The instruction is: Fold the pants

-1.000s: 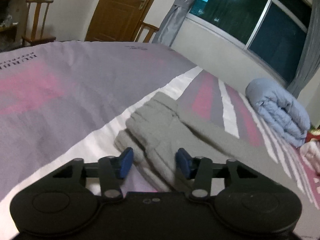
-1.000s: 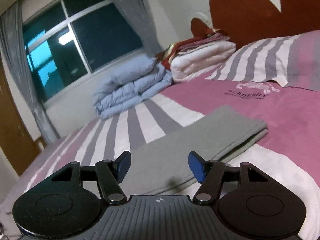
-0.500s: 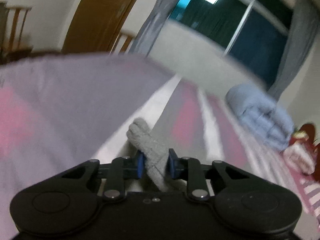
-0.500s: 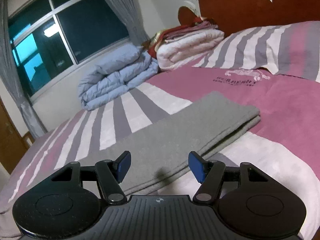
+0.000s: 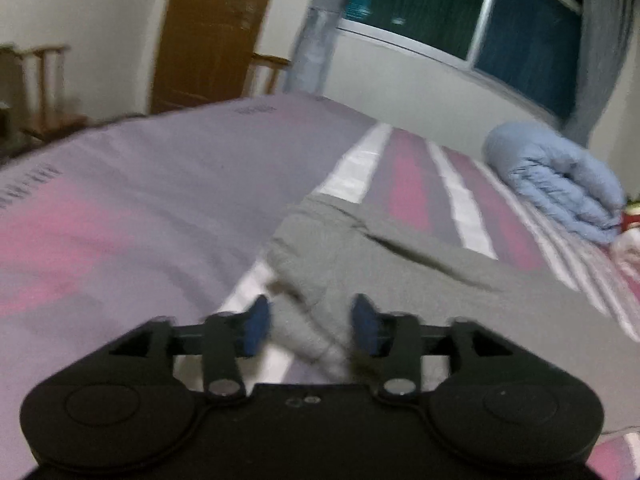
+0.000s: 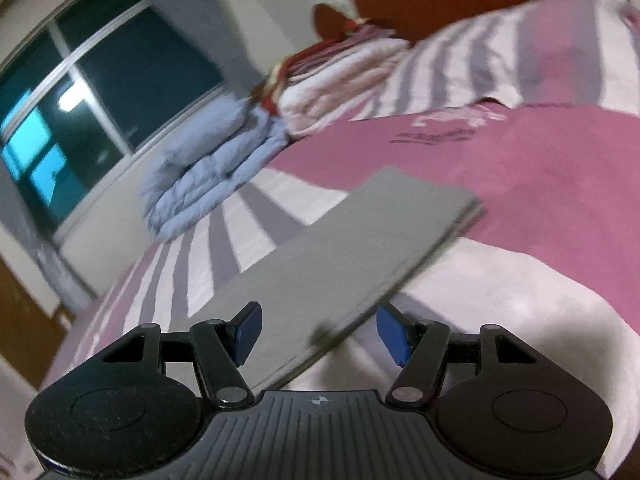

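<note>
**Released: waistband end, left side**

Half a second back my left gripper [image 5: 307, 326] pinched the bunched grey fabric; now its jaws stand apart, cloth lying loose between them. Right gripper [image 6: 318, 334] open, straddling the leg edge. Pants [image 6: 340, 256] on the bed [image 5: 120, 208], legs stacked, long axis running away toward the pillow [image 6: 500, 60]. I judge the next fold unstarted.

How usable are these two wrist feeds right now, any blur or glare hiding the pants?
Left wrist view: motion-blurred throughout, the gray pants soft-edged, the left gripper smeared; dim indoor light, no glare. Right wrist view: gripper and the nearest cloth fairly sharp, but the pants' far end and the folded blue quilt streak; strong fisheye bending at the window.
</note>
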### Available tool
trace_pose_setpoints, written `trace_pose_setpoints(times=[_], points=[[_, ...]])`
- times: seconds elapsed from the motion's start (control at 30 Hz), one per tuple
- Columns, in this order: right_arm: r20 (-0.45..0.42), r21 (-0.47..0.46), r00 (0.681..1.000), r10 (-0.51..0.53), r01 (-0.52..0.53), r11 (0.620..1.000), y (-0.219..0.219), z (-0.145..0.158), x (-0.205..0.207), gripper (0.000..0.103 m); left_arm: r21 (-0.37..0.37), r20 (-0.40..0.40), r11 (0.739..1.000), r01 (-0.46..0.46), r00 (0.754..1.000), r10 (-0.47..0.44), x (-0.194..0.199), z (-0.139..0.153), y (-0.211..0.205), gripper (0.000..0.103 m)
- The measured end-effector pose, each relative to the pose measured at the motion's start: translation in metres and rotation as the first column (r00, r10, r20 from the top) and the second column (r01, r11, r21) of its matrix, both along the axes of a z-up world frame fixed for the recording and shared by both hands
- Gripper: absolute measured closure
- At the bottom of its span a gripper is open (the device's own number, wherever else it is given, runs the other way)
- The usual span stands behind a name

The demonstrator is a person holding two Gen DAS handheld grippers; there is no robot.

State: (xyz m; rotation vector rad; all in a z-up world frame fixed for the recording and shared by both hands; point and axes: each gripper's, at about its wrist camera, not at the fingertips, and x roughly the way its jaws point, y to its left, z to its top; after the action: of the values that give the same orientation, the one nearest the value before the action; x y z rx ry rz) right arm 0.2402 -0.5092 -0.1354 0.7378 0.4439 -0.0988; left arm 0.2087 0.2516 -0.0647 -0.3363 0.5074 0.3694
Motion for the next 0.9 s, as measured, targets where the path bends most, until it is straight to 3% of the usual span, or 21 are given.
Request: trace_pose_setpoints(times=[0.1,0.17,0.23,0.3,0.37,0.43,0.53,0.73,0.77,0.8,0.9], points=[[0.034,0.008,0.999,-0.034,0.033,0.999,-0.018,0.000,-0.005,0.039,0.027,0.047,1.000,-0.008,0.999,0.007,-0.011,0.016,-0.020,0.051],[0.039,0.004,0.999,-0.012,0.012,1.000,-0.027,-0.003,0.000,0.040,0.031,0.063,0.999,0.014,0.998,-0.015,-0.010,0.022,-0.038,0.037],[0.040,0.040,0.999,0.000,-0.002,0.999,-0.034,-0.007,0.004,0.040,0.045,0.063,0.998,0.050,0.997,-0.053,0.000,0.022,-0.058,0.034],[0.014,0.056,1.000,0.005,-0.006,0.998,-0.038,-0.010,0.011,0.053,0.065,0.050,0.994,0.087,0.995,-0.091,0.014,0.016,-0.080,0.033],[-0.010,0.113,1.000,-0.016,0.017,0.993,-0.047,-0.017,0.018,0.056,0.077,0.027,0.990,0.117,0.992,-0.120,0.026,0.007,-0.099,0.028],[-0.015,0.152,0.999,-0.031,0.033,0.988,-0.056,-0.021,0.024,0.065,0.107,-0.006,0.983,0.147,0.989,-0.147,0.031,-0.005,-0.110,0.023],[-0.030,0.172,0.996,-0.081,0.085,0.981,-0.071,-0.024,0.029,0.069,0.185,-0.069,0.966,0.181,0.983,-0.171,0.040,-0.015,-0.117,0.022],[-0.042,0.187,0.994,-0.101,0.107,0.976,-0.097,-0.030,0.040,0.070,0.174,-0.074,0.966,0.190,0.981,-0.180,0.043,-0.025,-0.118,0.016],[-0.031,0.179,0.994,-0.102,0.106,0.978,-0.097,-0.028,0.040,0.074,0.181,-0.077,0.965,0.190,0.981,-0.179,0.043,-0.026,-0.119,0.016],[-0.020,0.164,0.995,-0.102,0.104,0.981,-0.096,-0.026,0.041,0.085,0.183,-0.077,0.965,0.190,0.981,-0.178,0.044,-0.026,-0.119,0.016],[-0.060,0.161,0.994,-0.089,0.098,0.982,-0.099,-0.028,0.049,0.086,0.182,-0.074,0.965,0.189,0.981,-0.178,0.042,-0.026,-0.121,0.016]])
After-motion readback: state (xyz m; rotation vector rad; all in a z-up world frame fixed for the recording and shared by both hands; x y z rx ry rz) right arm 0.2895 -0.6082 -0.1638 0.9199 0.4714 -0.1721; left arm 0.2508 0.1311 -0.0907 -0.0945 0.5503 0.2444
